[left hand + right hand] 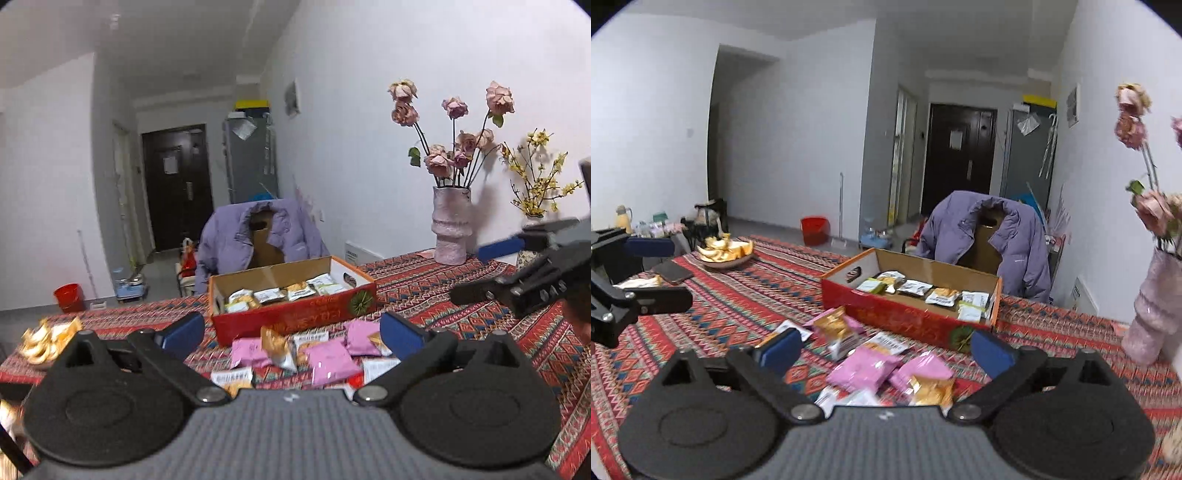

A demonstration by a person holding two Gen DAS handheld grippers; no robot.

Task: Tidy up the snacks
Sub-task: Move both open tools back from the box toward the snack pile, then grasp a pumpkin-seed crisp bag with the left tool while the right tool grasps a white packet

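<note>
Left wrist: left gripper (291, 330) agape, snack packets (328, 360) beneath, red box (295, 317) behind

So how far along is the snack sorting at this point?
Partly done. Several white and green packets already lie in a row inside the red cardboard box. Nothing is in hand: the left gripper and right gripper are both open and empty. Left to do: the loose pile of pink, gold and white packets on the patterned red tablecloth in front of the box.
</note>
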